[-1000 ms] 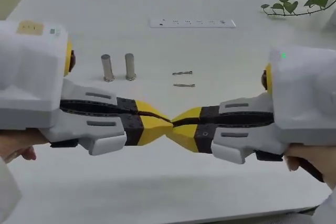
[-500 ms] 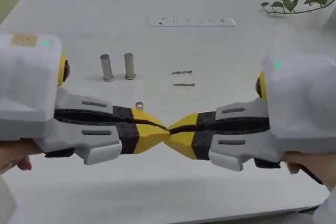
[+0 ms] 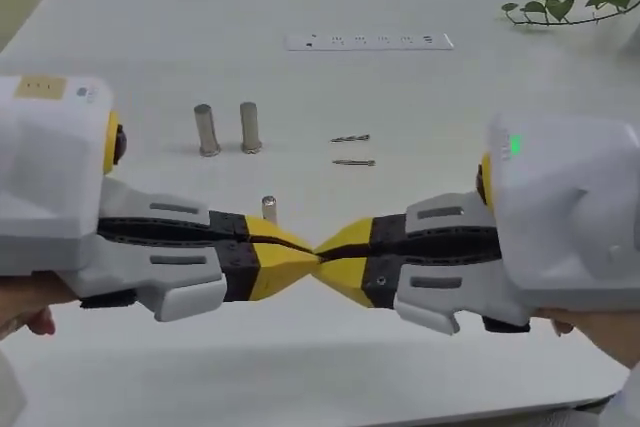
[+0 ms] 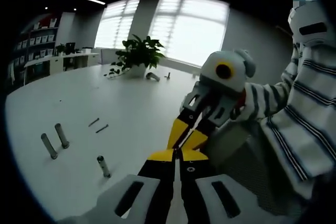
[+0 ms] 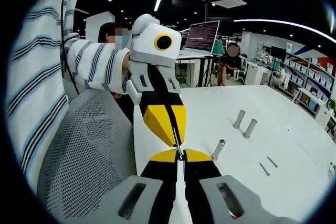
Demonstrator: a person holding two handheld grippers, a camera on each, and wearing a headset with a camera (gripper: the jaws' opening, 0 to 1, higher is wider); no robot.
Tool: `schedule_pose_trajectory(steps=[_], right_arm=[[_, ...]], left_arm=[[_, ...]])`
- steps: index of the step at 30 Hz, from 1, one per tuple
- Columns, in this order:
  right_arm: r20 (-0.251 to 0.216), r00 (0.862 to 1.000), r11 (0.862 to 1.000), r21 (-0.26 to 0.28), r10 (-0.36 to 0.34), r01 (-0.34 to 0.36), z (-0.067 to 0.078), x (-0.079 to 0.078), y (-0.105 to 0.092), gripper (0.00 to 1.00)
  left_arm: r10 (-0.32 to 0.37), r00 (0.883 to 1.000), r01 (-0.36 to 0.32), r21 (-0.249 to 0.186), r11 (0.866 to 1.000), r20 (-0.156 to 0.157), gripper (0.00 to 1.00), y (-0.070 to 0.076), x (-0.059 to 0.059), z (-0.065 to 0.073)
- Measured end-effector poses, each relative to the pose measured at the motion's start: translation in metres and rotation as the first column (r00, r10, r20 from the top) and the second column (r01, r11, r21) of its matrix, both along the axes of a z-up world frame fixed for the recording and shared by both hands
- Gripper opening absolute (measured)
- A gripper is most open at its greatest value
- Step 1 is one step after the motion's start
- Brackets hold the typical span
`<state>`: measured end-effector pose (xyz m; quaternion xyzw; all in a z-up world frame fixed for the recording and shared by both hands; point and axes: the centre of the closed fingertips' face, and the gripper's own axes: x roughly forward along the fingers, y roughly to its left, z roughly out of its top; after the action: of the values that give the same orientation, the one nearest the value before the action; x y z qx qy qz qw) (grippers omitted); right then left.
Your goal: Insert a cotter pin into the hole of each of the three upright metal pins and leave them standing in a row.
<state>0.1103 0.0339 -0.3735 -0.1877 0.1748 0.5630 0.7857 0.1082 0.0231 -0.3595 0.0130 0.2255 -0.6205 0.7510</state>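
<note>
The jaws of the left gripper (image 3: 303, 253) are pressed together, and so are the jaws of the right gripper (image 3: 336, 255). Their yellow tips touch nose to nose, well on the person's side of the white power strip (image 3: 368, 42). In the right gripper view a thin dark sliver (image 5: 177, 141) sits right where the tips meet. It may be a cotter pin going from one gripper to the other, but it is too small to tell, so I cannot say either gripper is pinching anything. The guess fits, though. The job needs three, and one cotter pin (image 3: 349, 138) and a second cotter pin (image 3: 353, 162) lie flat on the table (image 3: 480, 77), between the power strip and the grippers. Two metal pins stand close together, nearer the person than the left end of the power strip: the left pin (image 3: 207, 130) and the middle pin (image 3: 250, 127). The third pin (image 3: 268, 209) stands alone, farther from the power strip, just behind the left gripper, which hides its foot. I see no cotter pin in any of them, so the job looks barely begun. Both grippers lie level and point at each other, one from each side. The left hand (image 3: 25, 297) and the right hand (image 3: 600, 332) grip the outer ends. Holding them tip to tip like this would help line up a tiny thing.
</note>
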Motion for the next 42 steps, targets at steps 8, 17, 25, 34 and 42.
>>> schedule_pose_trajectory(steps=[8,17,25,34,42], right_arm=[[0.041,0.999,0.999,-0.032,0.029,-0.028,0.000,-0.001,0.000,0.00],[0.099,0.994,0.997,-0.067,0.054,-0.047,0.004,0.000,-0.002,0.00],[0.123,0.992,0.997,-0.072,0.038,-0.030,0.006,0.004,-0.004,0.00],[0.127,0.991,0.997,-0.077,0.039,-0.029,0.006,0.002,-0.002,0.00],[0.126,0.991,0.996,-0.090,0.035,-0.024,0.004,0.001,-0.004,0.00]], left_arm=[[0.000,1.000,0.000,0.000,1.000,-0.018,0.00,0.003,-0.003,-0.003],[0.018,0.997,-0.021,-0.044,0.999,-0.070,0.00,0.000,-0.005,0.002],[0.086,0.971,-0.115,-0.120,0.986,-0.225,0.00,0.001,0.000,0.006],[0.122,0.925,-0.176,-0.122,0.977,-0.360,0.00,0.000,-0.001,-0.001],[0.119,0.926,-0.171,-0.117,0.978,-0.358,0.00,-0.003,-0.003,-0.003]])
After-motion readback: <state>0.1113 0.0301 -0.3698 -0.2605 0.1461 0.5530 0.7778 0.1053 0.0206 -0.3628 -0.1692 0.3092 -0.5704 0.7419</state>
